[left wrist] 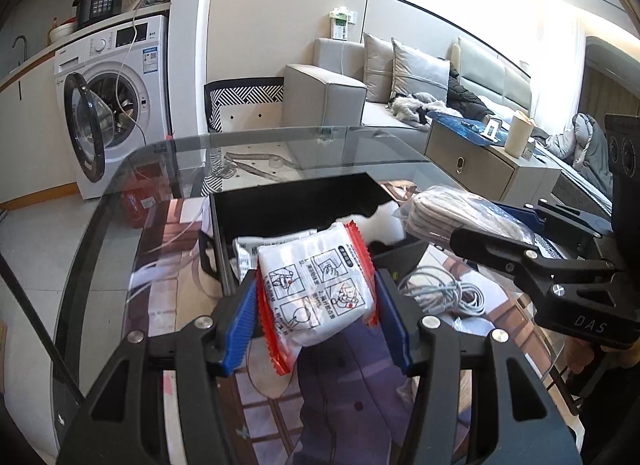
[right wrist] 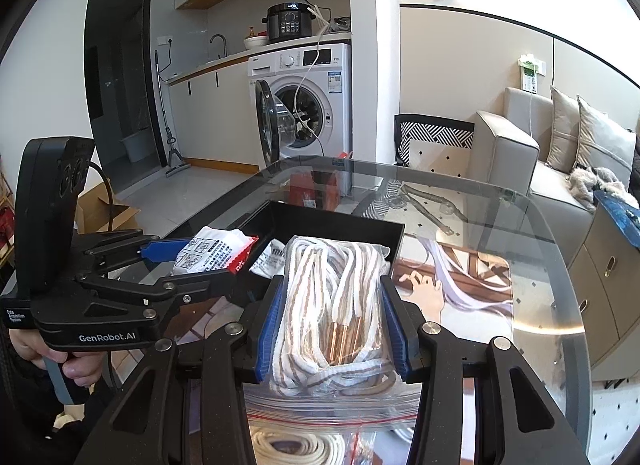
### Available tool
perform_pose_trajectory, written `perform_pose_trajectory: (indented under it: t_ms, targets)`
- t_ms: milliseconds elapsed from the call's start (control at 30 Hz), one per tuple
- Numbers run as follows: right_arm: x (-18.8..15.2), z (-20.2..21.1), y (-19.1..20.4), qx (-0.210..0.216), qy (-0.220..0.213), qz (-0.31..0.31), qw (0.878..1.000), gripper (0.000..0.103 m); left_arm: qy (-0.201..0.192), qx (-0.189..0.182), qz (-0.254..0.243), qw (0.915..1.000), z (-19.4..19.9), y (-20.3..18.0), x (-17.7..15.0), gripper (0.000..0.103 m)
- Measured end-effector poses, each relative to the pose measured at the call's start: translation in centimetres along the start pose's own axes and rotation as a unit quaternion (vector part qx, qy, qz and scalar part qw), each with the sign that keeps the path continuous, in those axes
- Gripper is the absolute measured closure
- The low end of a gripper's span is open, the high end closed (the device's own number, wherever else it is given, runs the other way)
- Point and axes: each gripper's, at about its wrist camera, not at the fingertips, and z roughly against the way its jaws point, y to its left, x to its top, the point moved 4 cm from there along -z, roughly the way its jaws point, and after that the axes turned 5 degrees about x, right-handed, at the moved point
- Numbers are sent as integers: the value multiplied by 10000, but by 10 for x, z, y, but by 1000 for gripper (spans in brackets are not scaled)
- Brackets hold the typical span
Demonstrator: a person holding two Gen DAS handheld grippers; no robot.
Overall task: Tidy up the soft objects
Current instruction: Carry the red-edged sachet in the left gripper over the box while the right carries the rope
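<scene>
The left gripper (left wrist: 316, 305) pinches a soft white packet (left wrist: 320, 289) at its sides before the black tray (left wrist: 296, 201) at twelve o'clock; the right gripper (right wrist: 332, 329) squeezes a light, slippery bagged cord bundle (right wrist: 336, 305) mid-body above the bench (right wrist: 500, 233).

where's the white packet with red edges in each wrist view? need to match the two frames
Left wrist: white packet with red edges sits low centre, clamped between the left gripper pads, just in front of the black tray.
Right wrist: same packet is left of centre, held by the left gripper entering from the left edge.
Shared landmark: the washing machine with its door open, behind the glass table.
</scene>
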Motion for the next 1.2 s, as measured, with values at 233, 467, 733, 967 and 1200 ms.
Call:
perform_pose_trajectory:
  t_ms: [233,467,733,967,1200]
  targets:
    - [17,-11,-5,-27,33,44,10000,58,-6,7,112,9999,-10,10,13,48]
    - [27,-32,-13,-101,126,-57,9999,58,66,-33,332,9994,-23,20,22,48]
    - [33,-61,-18,-96,253,-174,9995,58,252,-13,335,9991,-48,20,23,48]
    - [40,-73,-24,-89,295,-204,9993,58,386,16,291,9988,-65,17,25,48]
    - [42,-85,-28,-31,349,-258,9991,58,496,106,243,9984,-76,16,24,47]
